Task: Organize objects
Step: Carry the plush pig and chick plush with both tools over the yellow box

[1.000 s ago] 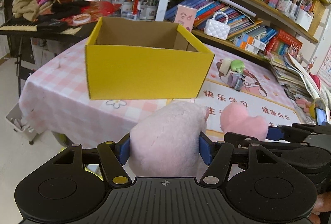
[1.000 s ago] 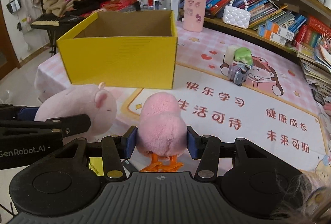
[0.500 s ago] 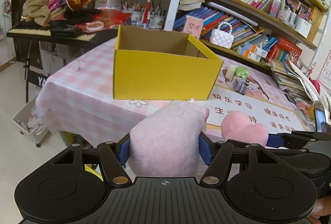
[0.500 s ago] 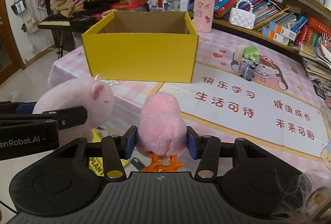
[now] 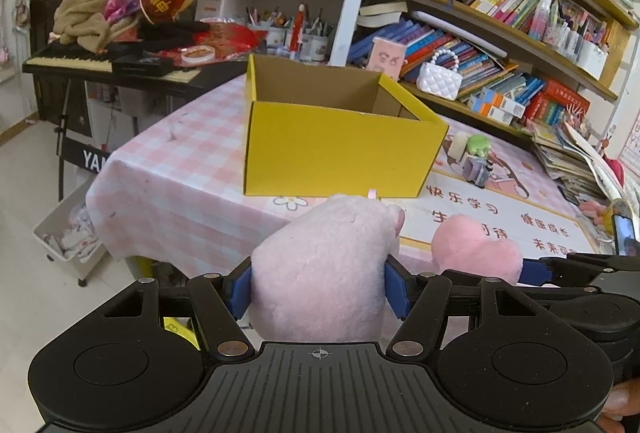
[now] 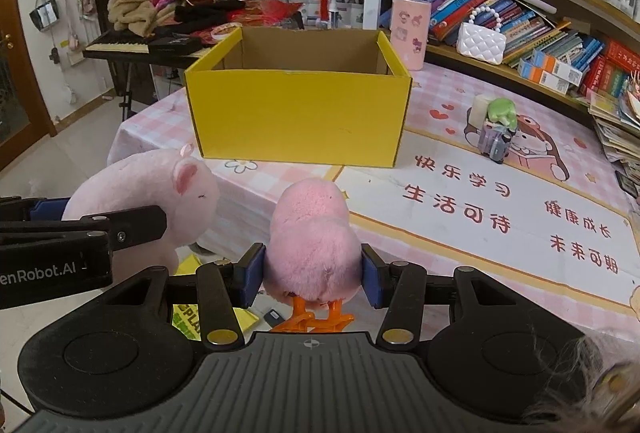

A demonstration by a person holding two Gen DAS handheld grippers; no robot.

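Observation:
My left gripper is shut on a pale pink plush pig, held in the air off the table's near edge. To its right, my right gripper is shut on a pink plush chick with orange feet. Each toy also shows in the other view: the pig at the left, the chick at the right. An open yellow cardboard box, also seen as the box, stands on the pink checked tablecloth ahead of both grippers; what I see of its inside is bare.
A small green frog toy on a purple figure stands right of the box on the printed mat. A pink cup and white bag sit behind. Bookshelves line the back; a keyboard with clutter is at left.
Both grippers have drawn back from the table with their toys still held; the yellow box looks smaller and farther away, and more floor shows at the left.

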